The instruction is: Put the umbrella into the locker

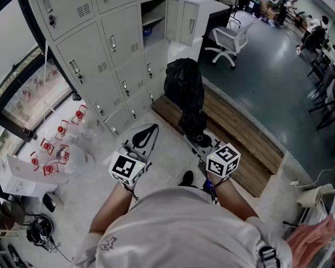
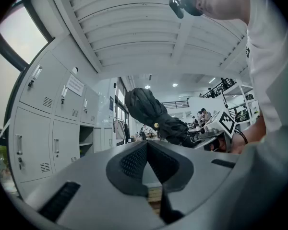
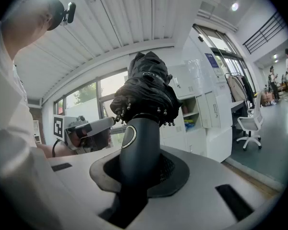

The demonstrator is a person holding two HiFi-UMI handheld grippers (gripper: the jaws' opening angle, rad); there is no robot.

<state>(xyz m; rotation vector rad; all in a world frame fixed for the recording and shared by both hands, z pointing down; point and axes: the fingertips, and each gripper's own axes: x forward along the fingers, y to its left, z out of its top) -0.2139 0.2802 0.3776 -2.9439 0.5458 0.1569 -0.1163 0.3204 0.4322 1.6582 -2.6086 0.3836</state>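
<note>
The umbrella (image 1: 184, 88) is black, the lockers (image 1: 92, 43) pale grey; left gripper (image 1: 147, 132) and right gripper (image 1: 201, 140) bear black-and-white square markers.

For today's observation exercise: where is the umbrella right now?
In the head view the umbrella is mid-frame, handle clamped in the right gripper, just right of the lockers.

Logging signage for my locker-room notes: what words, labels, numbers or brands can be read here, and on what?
Nothing reads clearly.
Notice sheet on a locker door: print too blurred.
Blue label on the lockers: too small.
Oval badge on the umbrella handle: no legible lettering.
Left marker cube and right marker cube: square patterns only, no words.
</note>
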